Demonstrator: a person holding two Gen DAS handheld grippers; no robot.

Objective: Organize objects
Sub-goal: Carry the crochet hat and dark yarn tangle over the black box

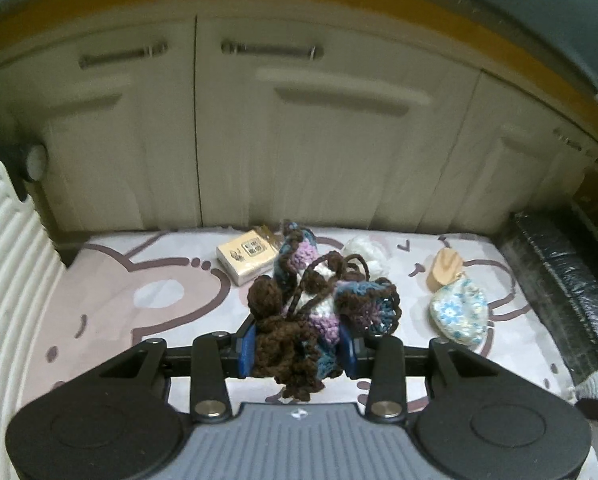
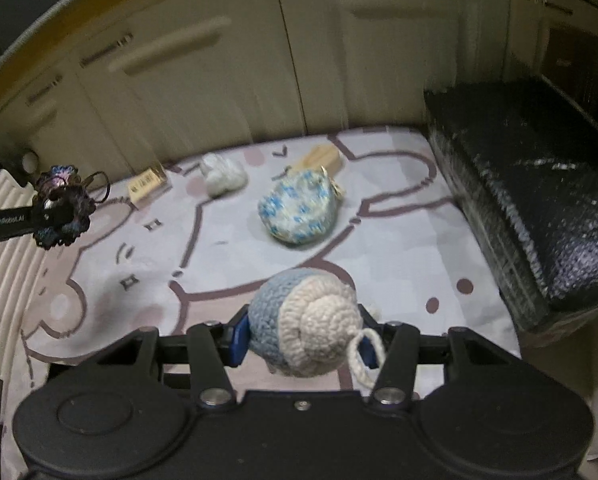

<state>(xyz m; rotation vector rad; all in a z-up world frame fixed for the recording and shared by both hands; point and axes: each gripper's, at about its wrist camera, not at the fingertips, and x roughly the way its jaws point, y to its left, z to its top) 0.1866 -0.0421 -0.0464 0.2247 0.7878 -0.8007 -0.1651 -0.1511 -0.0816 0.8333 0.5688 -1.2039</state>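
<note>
My left gripper [image 1: 299,346] is shut on a brown, blue and purple crochet piece [image 1: 319,304] and holds it above the patterned mat [image 1: 139,312]. It also shows at the left of the right wrist view [image 2: 61,210]. My right gripper [image 2: 305,340] is shut on a blue and cream crochet ball [image 2: 303,324] with a cream loop, held above the mat [image 2: 399,264]. On the mat lie a blue-flecked crochet pouch [image 2: 297,212] [image 1: 459,312], a wooden block [image 2: 323,158] [image 1: 445,268], a white fluffy lump [image 2: 223,176] [image 1: 369,254] and a small cream box [image 1: 247,258] [image 2: 147,186].
Cream cabinet doors [image 1: 299,140] stand behind the mat. A black container [image 2: 539,184] [image 1: 559,272] borders the mat's right side. A white ribbed basket [image 1: 7,280] sits at the left.
</note>
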